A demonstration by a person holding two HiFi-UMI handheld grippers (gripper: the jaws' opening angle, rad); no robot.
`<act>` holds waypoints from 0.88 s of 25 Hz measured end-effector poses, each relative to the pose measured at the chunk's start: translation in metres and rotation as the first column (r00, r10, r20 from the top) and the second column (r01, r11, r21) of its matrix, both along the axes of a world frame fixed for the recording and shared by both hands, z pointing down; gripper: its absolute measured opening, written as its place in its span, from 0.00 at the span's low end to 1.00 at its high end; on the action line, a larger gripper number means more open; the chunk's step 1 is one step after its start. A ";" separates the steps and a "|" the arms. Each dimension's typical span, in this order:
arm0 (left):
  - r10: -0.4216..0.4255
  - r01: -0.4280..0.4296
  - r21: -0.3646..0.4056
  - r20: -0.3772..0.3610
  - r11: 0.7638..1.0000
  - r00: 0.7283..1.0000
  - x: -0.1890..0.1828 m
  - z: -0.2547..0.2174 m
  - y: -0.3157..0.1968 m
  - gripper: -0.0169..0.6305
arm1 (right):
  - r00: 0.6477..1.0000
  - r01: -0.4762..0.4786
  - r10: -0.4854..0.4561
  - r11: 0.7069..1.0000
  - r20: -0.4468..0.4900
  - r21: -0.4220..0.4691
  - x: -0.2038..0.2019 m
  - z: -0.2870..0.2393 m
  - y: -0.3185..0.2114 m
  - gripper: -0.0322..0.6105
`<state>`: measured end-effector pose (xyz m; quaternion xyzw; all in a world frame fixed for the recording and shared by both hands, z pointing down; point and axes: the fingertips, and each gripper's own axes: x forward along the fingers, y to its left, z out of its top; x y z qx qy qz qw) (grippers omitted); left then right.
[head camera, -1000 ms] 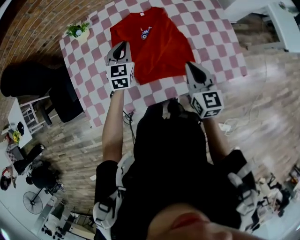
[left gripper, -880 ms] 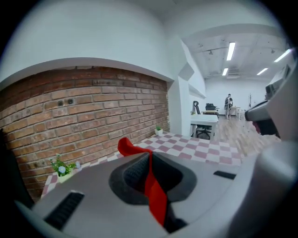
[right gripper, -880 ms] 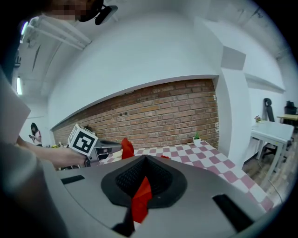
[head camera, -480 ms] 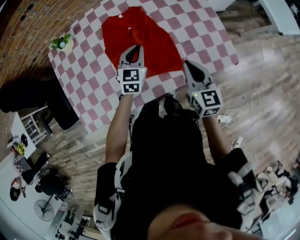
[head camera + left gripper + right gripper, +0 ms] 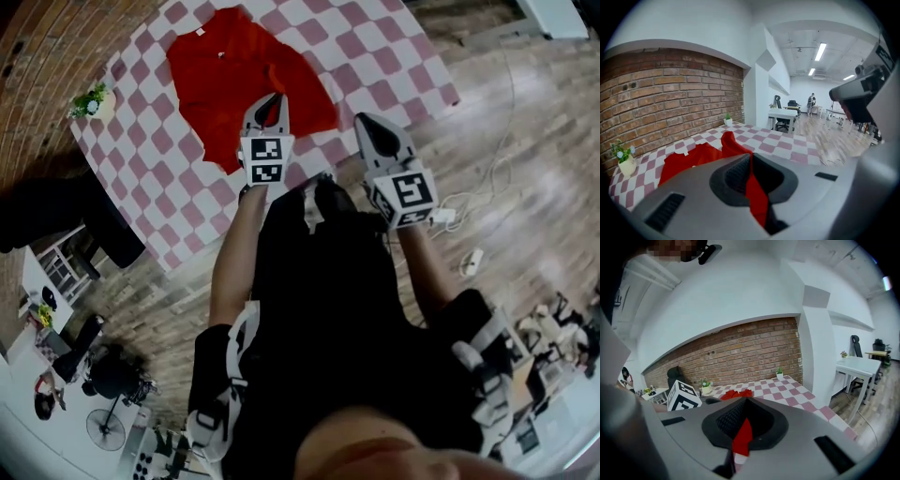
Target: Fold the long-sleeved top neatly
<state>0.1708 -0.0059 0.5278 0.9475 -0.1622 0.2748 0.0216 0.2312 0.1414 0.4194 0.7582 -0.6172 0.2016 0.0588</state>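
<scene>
Each clenched on red cloth, the left tongs (image 5: 270, 101) and right tongs (image 5: 368, 125) grip the near edge of the long-sleeved top (image 5: 220, 80). It lies lengthwise away from them across the checkered tabletop (image 5: 380, 56), with the left tongs nearer its bulk.

A red-and-white checked table (image 5: 375, 56) stands against a brick wall (image 5: 670, 98), with a small potted plant (image 5: 91, 101) at its wall-side edge and a second plant (image 5: 727, 119) at its far corner. On the wood floor (image 5: 525, 141) around it are a white power strip (image 5: 441, 216) with its cable, a dark chair (image 5: 112, 225) and a pedestal fan (image 5: 105, 427). Beyond, a white desk (image 5: 783, 115) sits under ceiling strip lights (image 5: 819, 50).
</scene>
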 end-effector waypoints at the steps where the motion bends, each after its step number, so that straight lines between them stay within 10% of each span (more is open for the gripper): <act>1: 0.006 -0.006 -0.006 0.012 1.000 1.000 0.004 0.009 0.004 0.06 | 1.000 -0.005 0.005 1.000 0.001 -0.002 0.003 0.001 0.002 0.06; 22: 0.083 -0.066 -0.120 0.142 0.991 0.986 0.058 0.125 0.059 0.06 | 0.998 -0.059 0.061 0.995 0.016 -0.077 0.046 0.038 0.034 0.06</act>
